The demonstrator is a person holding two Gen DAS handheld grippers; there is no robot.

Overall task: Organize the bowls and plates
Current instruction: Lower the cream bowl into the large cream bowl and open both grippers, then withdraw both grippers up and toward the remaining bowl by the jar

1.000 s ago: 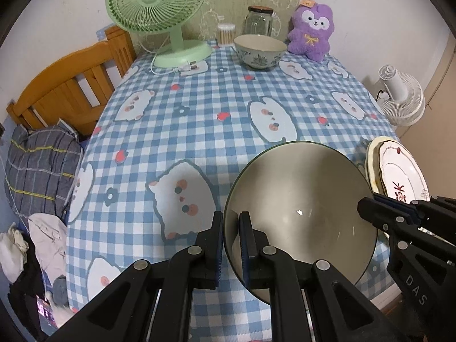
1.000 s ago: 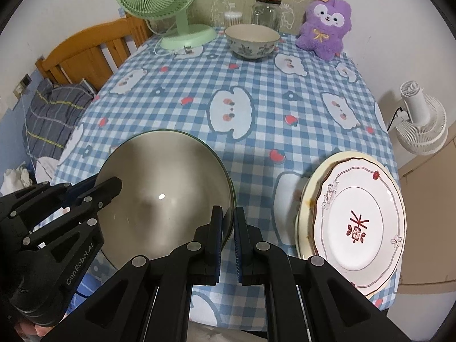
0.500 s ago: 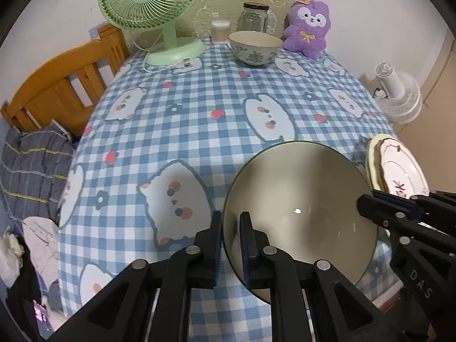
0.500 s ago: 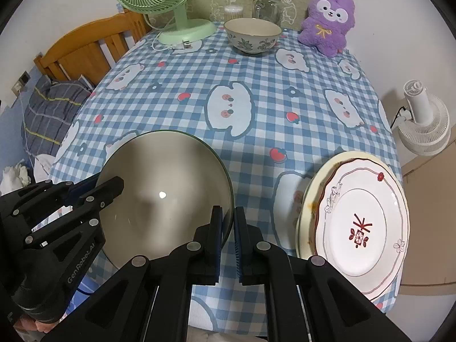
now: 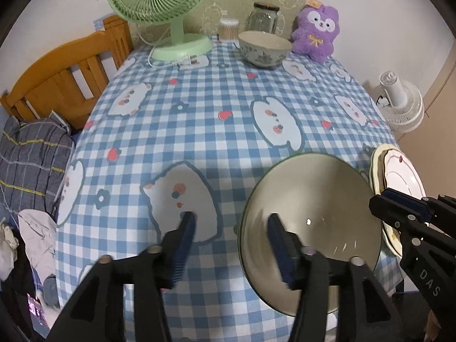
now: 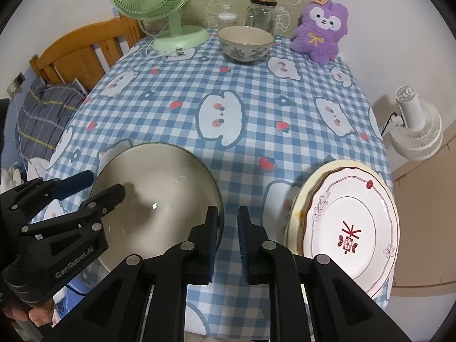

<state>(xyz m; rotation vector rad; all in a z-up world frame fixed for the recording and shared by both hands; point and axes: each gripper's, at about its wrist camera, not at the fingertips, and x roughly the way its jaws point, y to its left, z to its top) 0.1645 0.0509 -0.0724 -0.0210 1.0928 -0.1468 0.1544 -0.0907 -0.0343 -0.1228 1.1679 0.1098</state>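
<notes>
A grey bowl (image 5: pixel 310 222) is seen near the front edge of the table (image 5: pixel 199 131), between both grippers. In the left wrist view the left gripper (image 5: pixel 230 225) is shown with its jaws opening, one finger outside the bowl's rim and the other inside, neither pressing on it. The right gripper (image 6: pixel 228 222) is caught best by its own camera: its jaws are opening too, with a narrow gap straddling the bowl's right rim, and no pinch is visible.

The plates (image 6: pixel 350 228) are shown whole only in the right view, stacked at the table's right front corner and overhanging the edge; the top one carries a red mark and flower. In the left view only a sliver is seen.

"DAS" is read on the right gripper in the left view, "GenRobot.AI" on the left gripper in the right view.

A patterned bowl (image 6: pixel 245 42) stands at the far edge beside a fan (image 6: pixel 159 5), jar (image 6: pixel 261 12) and plush (image 6: pixel 323 25). The middle of the cloth lies open.
</notes>
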